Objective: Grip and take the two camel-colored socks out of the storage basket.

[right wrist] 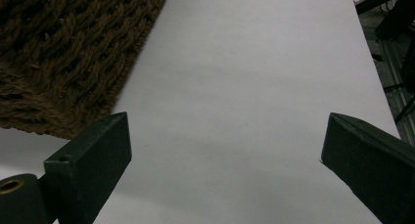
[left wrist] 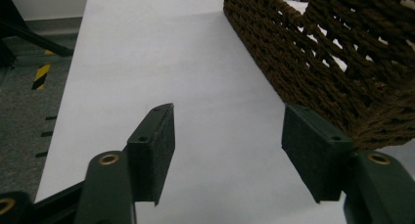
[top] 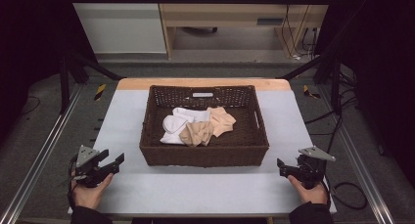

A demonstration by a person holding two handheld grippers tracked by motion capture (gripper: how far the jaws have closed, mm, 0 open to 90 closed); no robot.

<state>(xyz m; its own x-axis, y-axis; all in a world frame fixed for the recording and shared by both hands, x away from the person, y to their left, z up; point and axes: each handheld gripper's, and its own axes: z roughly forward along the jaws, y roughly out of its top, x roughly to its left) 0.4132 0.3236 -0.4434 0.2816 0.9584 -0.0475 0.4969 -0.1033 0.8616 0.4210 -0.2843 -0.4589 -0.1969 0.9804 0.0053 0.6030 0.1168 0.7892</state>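
Socks (top: 198,124) lay piled mid-basket (top: 203,155), 12 o'clock on the worktop (top: 195,190); prob. soft, light, limp, so best pinched at a raised fold. Left gripper (top: 113,162) & right gripper (top: 283,167) waited at 7 & 5 o'clock, fingers spread, holding nothing.

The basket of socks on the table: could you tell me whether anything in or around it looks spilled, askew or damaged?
Nothing stands out. The woven basket sits square on the table, and the white socks and beige socks lie loosely heaped inside it, none over the rim.
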